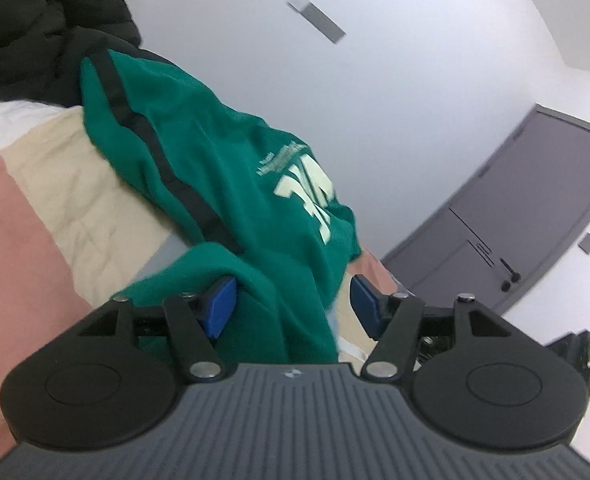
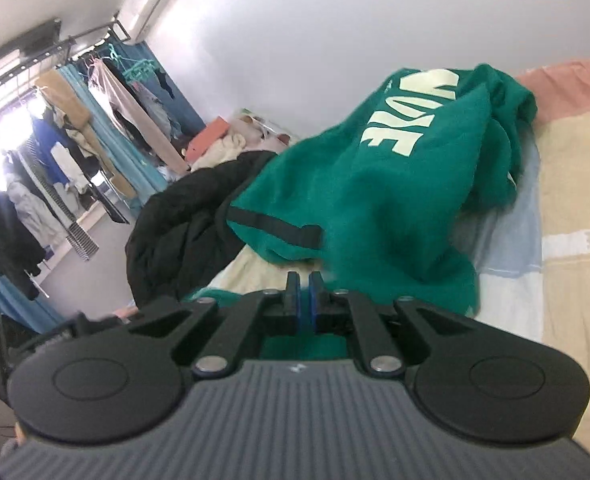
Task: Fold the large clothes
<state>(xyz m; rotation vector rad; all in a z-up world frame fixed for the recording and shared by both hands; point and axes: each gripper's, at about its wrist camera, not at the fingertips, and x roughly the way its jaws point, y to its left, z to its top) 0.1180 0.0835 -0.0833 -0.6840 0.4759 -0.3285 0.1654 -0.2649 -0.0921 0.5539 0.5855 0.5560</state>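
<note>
Sweatshirt [image 2: 355,200] heaped on bed [image 2: 575,184]

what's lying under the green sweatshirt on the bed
Under the green sweatshirt a patchwork bedspread shows, with beige, pink, pale blue and white panels. At its far end it overlaps a black jacket. What the bunched fabric covers cannot be seen.
</note>
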